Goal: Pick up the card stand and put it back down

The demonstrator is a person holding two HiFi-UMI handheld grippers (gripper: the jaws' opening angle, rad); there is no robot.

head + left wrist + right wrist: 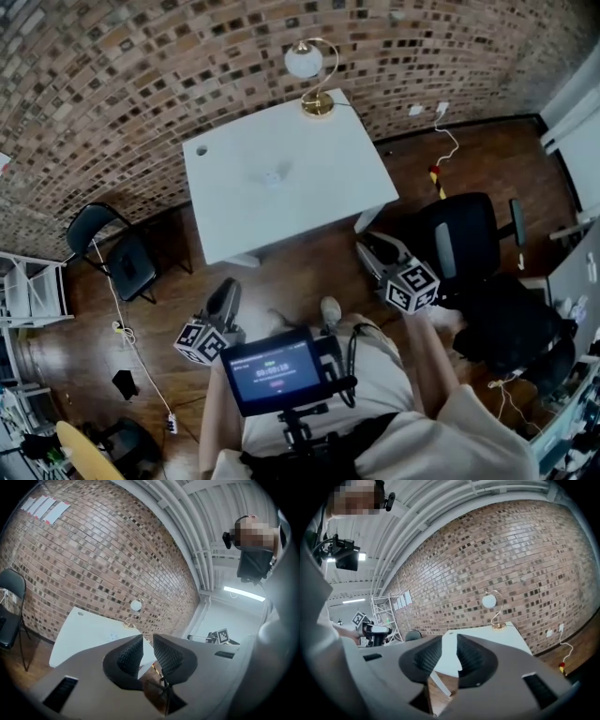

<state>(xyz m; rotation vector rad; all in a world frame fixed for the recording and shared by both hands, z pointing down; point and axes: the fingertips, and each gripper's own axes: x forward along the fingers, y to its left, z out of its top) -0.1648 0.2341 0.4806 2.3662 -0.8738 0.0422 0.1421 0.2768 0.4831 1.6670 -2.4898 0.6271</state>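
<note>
The card stand (272, 175) is a small pale object near the middle of the white table (319, 187). In the left gripper view the card stand (114, 636) shows as a faint speck on the table (79, 634). My left gripper (225, 292) hovers over the floor in front of the table's near edge. Its jaws (148, 637) stand slightly apart with nothing between them. My right gripper (370, 246) is near the table's front right corner, short of the table (487, 637). In its own view the right gripper (450, 637) is open and empty. The stand is hidden in that view.
A gold lamp (305, 61) with a white globe stands at the table's far edge by the brick wall. A black folding chair (127, 258) is left of the table, a black office chair (469, 244) right of it. Cables (127, 337) run over the wooden floor.
</note>
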